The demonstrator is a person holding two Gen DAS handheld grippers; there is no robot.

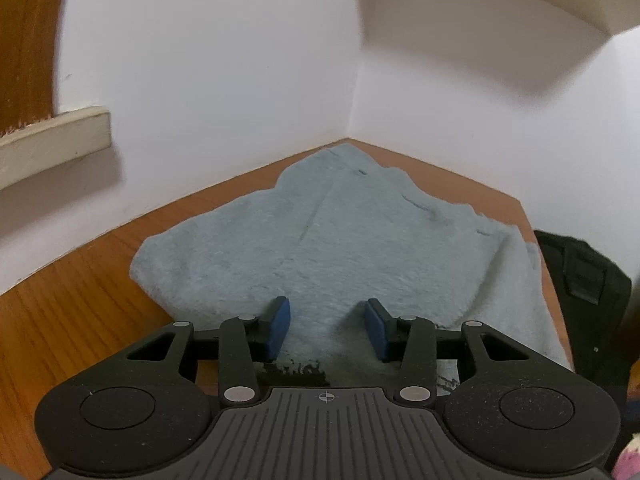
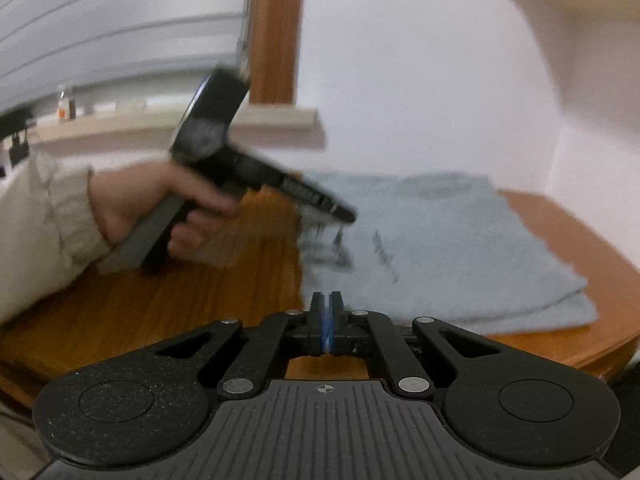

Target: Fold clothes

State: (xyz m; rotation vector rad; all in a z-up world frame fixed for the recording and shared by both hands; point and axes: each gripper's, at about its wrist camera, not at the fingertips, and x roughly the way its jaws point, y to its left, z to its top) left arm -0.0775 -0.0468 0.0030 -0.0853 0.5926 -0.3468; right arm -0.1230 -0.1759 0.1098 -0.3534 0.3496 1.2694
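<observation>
left gripper (image 1: 327, 328) jaws apart, right gripper (image 2: 327, 322) closed

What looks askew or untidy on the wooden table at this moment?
The folded light blue fleece garment lies unevenly on the wooden table: its lower layer sticks out past the upper one at the near right corner, and its far edge is ragged. Nothing is spilled.
</observation>
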